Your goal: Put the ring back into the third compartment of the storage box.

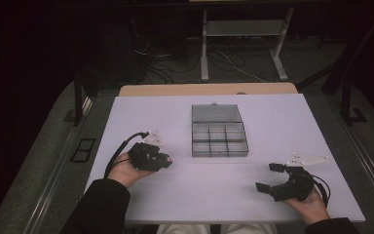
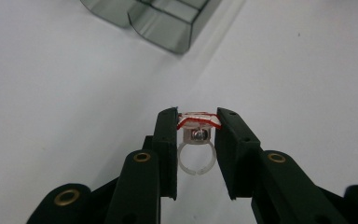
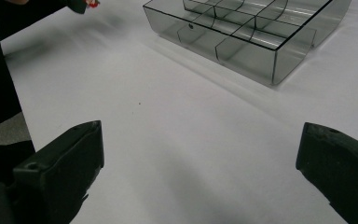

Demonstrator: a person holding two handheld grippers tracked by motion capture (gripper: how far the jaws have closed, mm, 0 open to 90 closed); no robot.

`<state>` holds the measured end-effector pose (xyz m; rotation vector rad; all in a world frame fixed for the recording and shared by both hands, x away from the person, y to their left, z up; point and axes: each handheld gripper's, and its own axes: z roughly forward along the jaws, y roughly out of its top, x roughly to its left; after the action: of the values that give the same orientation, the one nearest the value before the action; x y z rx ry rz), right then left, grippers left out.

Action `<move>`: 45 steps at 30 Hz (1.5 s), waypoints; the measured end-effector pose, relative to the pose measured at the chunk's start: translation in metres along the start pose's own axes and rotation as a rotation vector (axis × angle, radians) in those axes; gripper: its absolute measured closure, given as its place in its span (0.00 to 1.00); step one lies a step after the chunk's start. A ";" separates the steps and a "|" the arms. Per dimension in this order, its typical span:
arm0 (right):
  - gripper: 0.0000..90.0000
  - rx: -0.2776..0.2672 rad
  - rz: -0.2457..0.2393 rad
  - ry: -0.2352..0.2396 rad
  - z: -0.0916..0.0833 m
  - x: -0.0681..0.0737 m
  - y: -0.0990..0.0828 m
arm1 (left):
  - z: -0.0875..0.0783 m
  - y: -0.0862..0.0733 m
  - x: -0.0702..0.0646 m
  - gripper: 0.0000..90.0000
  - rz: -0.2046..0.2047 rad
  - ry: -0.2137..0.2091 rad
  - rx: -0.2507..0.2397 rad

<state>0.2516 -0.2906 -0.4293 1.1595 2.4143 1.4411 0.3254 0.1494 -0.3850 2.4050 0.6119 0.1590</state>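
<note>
Left tongs (image 2: pixel 196 122) clenched on small ring (image 2: pixel 196 154): clear band, metal stud, red-edged top, possibly a toy; ring pinched between jaw tips above white counter (image 2: pixel 65 102). Right tongs (image 3: pixel 200 168) released, jaws spread wide, nothing between. Smoky clear divided box (image 3: pixel 261 42) lay ahead of both tongs, lid (image 1: pixel 215 113) folded back beyond compartments.

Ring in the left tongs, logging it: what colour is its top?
Clear ring, red-edged top; left gripper view.
</note>
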 end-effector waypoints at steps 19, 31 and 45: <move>0.01 0.001 -0.001 0.003 -0.001 0.000 0.000 | -0.009 0.041 0.009 0.76 0.049 0.013 -0.031; 0.01 0.000 -0.001 0.006 -0.001 0.000 0.000 | -0.006 0.062 0.013 0.76 0.073 0.014 -0.032; 0.01 0.002 -0.009 0.010 0.000 0.000 0.000 | 0.000 0.079 0.016 0.76 0.076 0.000 -0.041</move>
<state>0.2509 -0.2906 -0.4293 1.1438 2.4242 1.4457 0.3706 0.1030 -0.3371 2.3901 0.5126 0.2019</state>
